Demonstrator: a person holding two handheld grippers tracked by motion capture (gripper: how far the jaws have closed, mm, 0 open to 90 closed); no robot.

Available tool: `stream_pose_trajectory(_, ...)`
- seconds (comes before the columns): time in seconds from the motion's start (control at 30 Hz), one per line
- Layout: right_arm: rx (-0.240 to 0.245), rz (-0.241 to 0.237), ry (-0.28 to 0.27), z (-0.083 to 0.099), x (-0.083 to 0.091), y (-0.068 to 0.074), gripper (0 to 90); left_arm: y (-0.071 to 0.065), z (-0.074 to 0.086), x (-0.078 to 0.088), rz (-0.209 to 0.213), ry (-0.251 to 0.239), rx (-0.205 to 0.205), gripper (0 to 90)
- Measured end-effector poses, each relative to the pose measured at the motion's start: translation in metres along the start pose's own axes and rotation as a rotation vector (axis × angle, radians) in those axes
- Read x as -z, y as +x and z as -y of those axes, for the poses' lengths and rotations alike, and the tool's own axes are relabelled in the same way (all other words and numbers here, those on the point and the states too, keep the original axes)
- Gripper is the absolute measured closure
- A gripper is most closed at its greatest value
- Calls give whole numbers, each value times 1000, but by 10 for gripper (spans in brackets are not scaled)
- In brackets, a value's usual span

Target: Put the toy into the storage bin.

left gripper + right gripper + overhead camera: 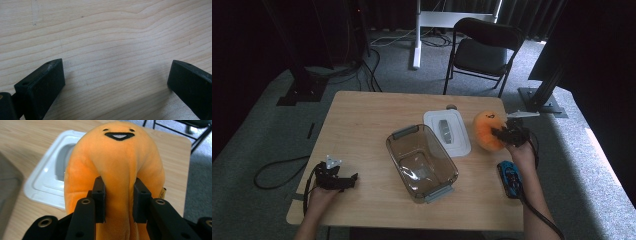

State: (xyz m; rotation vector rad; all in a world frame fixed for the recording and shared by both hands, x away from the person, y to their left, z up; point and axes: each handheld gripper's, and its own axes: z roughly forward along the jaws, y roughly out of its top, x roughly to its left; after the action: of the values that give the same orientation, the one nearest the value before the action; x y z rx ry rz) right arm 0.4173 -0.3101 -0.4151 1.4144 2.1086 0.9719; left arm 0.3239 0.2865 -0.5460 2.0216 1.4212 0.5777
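Note:
An orange plush toy [486, 129] with a stitched smiling face sits at the right of the wooden table [362, 115]. My right gripper [502, 134] is shut on the plush toy [117, 157], its jaws pinching a fold of the soft body; one fingertip [99, 195] presses into the fabric. At the table's near left corner my left gripper [351, 179] rests low over bare wood [112, 50], open, with nothing between its widely spread jaws.
A clear plastic bin [422, 162] with grey handles stands mid-table. Its white lid [447, 132] lies flat just behind it, beside the plush. A blue toy car [510, 179] lies near the right front edge. A black chair [484, 50] stands beyond the table.

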Motion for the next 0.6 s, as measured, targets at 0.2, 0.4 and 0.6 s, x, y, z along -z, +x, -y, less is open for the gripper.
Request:
stream_pose_trajectory(0.2,34,-37,-34,-8,11,13,692,0,0,0,0,0,0,15)
stream_pose_trajectory(0.4,65,-74,-57,-17,19,25,691,0,0,0,0,0,0,15)
stream_pose_trajectory(0.6,102,-121,-85,-25,29,41,691,0,0,0,0,0,-2,15)
